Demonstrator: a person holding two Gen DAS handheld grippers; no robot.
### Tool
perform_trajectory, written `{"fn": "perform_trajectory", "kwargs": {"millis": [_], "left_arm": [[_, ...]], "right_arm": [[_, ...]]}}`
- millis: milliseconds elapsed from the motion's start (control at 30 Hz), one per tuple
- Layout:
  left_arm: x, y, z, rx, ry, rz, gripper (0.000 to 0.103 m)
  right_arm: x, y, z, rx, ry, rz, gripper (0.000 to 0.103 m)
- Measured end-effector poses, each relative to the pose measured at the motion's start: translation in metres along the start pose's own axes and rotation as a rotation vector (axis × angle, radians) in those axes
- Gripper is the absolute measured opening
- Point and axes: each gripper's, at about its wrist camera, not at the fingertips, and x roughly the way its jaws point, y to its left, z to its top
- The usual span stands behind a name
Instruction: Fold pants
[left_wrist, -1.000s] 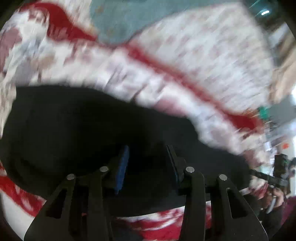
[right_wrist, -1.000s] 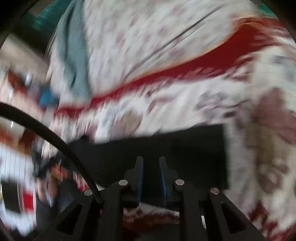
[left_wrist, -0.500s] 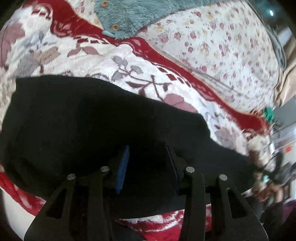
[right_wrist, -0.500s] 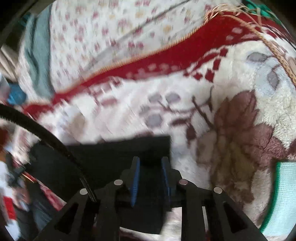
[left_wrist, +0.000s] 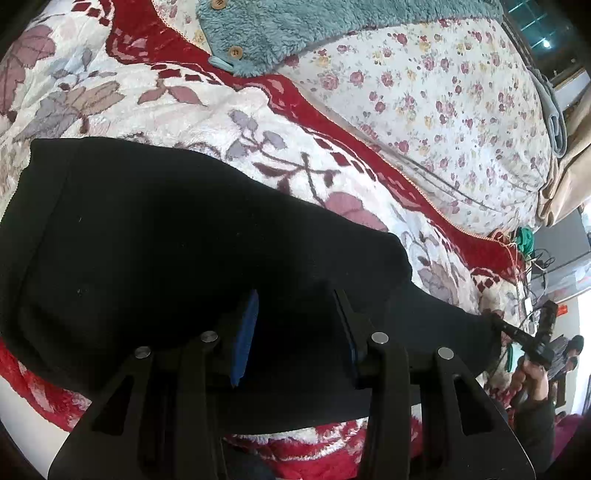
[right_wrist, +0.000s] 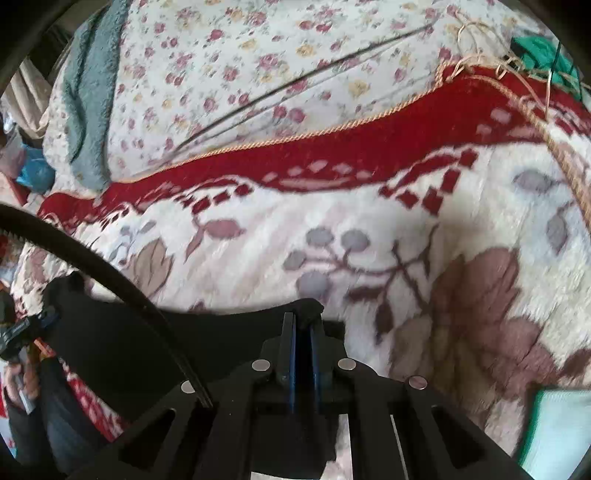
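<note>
Black pants (left_wrist: 155, 236) lie spread on a red and white floral blanket (left_wrist: 258, 122). In the left wrist view my left gripper (left_wrist: 295, 314) is open, its blue-padded fingers (left_wrist: 245, 332) apart just above the black cloth near its front edge. In the right wrist view my right gripper (right_wrist: 303, 325) is shut on the far end of the pants (right_wrist: 229, 332), with a bunched bit of black fabric pinched between the pads and lifted off the blanket (right_wrist: 406, 236).
A teal fleece garment (left_wrist: 314, 26) with buttons lies at the back of the bed on a rose-print quilt (left_wrist: 443, 103). A black cable (right_wrist: 92, 266) crosses the right wrist view. A mint cloth (right_wrist: 554, 428) lies at the right.
My right gripper has closed on the pants' end and drawn it left across the blanket. The left gripper stays open over the cloth; its view shifted slightly.
</note>
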Motion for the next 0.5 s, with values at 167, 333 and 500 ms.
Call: {"fn": "perform_trajectory", "kwargs": {"millis": [167,333,500], "left_arm": [[-0.001,0.000,0.000,-0.003,-0.001,-0.002,0.039],[-0.001,0.000,0.000,-0.002,-0.003,0.004,0.039],[-0.001,0.001,0.000,-0.006,-0.004,0.001,0.040]], "right_arm": [[0.030,-0.009,-0.004,0.000,0.082,-0.088,0.009],[0.014,-0.022,-0.001,0.071,0.047,-0.188,0.046],[-0.020,0.004,0.007,0.064,-0.099,-0.107,0.046]]}}
